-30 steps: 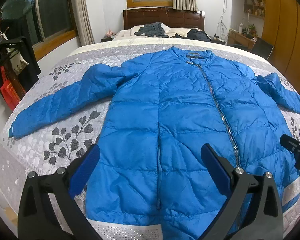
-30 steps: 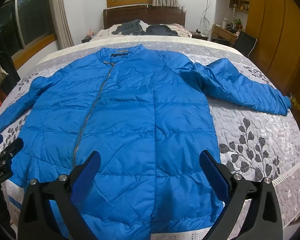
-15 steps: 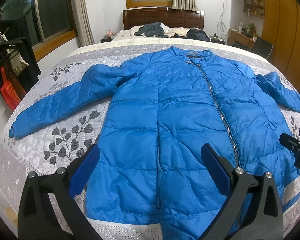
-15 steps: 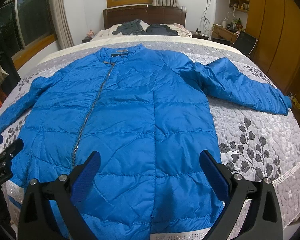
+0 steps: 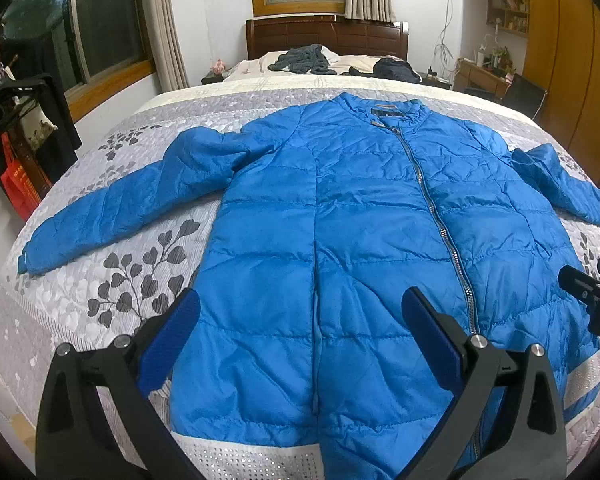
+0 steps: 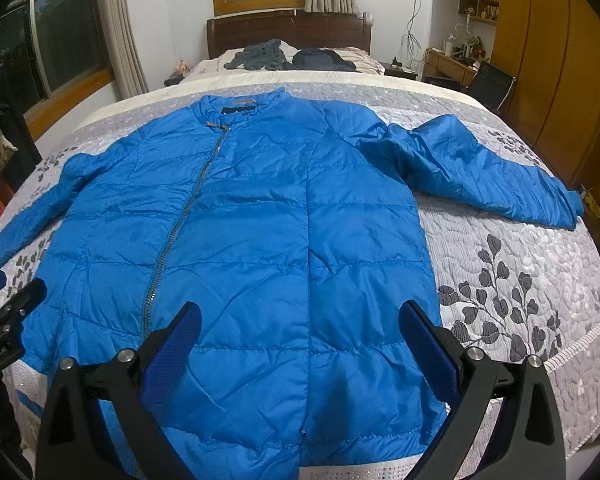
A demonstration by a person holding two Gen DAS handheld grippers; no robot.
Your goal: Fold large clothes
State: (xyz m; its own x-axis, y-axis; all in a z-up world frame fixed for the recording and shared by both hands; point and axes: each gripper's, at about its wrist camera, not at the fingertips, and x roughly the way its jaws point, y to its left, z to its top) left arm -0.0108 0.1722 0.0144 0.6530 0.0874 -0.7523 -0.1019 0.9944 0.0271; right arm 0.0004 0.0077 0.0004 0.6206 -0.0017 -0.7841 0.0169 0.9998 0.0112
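A large blue quilted jacket point(image 5: 360, 220) point(image 6: 260, 232) lies flat and zipped on the bed, collar toward the headboard, both sleeves spread out to the sides. My left gripper point(image 5: 300, 320) hovers open above the hem on the jacket's left half, nothing between its blue pads. My right gripper point(image 6: 300, 328) hovers open above the hem on the right half, also holding nothing. The right gripper's tip point(image 5: 584, 284) shows at the right edge of the left wrist view, and the left gripper's tip point(image 6: 16, 300) at the left edge of the right wrist view.
The bed carries a grey leaf-print quilt point(image 5: 112, 280) point(image 6: 520, 280). Dark clothes point(image 5: 304, 58) point(image 6: 288, 58) lie near the headboard. A rack with a red crate point(image 5: 20, 184) stands left of the bed; a desk, a chair point(image 6: 492, 84) and wooden wardrobes stand right.
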